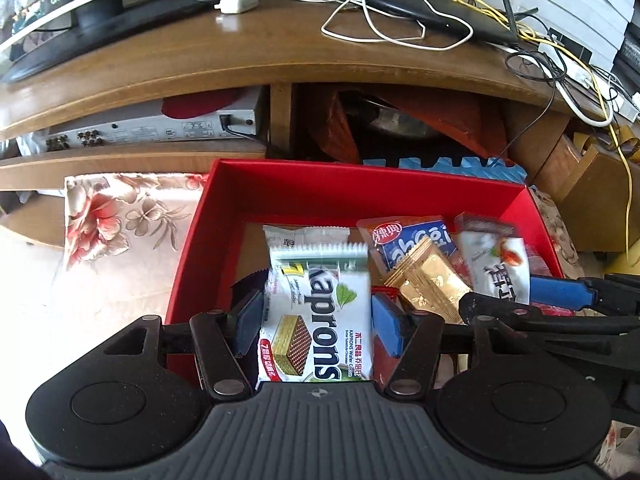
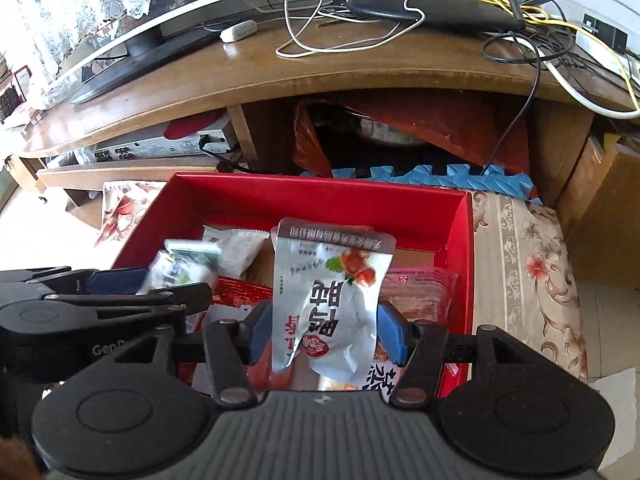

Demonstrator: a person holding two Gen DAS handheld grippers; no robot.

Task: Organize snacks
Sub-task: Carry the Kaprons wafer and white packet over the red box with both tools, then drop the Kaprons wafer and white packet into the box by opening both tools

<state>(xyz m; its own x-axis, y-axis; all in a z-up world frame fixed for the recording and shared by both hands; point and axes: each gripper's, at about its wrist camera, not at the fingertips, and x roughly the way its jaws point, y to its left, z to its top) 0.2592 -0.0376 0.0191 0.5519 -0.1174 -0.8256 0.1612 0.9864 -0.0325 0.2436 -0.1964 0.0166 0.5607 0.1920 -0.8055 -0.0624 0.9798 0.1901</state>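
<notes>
A white Kaprons wafer packet (image 1: 320, 308) stands flat between the blue pads of my left gripper (image 1: 316, 320), over the open red box (image 1: 360, 176). The pads sit at its edges without squeezing it. In the right wrist view this packet (image 2: 180, 268) is blurred. My right gripper (image 2: 322, 332) is shut on a crumpled silver pouch (image 2: 332, 300) with red fruit on it, held above the box (image 2: 320, 184). Inside lie a blue packet (image 1: 412, 240), a gold packet (image 1: 432, 284) and other wrapped snacks.
The box rests on a floral cloth (image 1: 120, 220) in front of a wooden TV stand (image 1: 280, 56). On the stand are a black router (image 1: 432, 12), tangled cables and a screen base. A blue foam mat (image 2: 440, 176) lies behind the box.
</notes>
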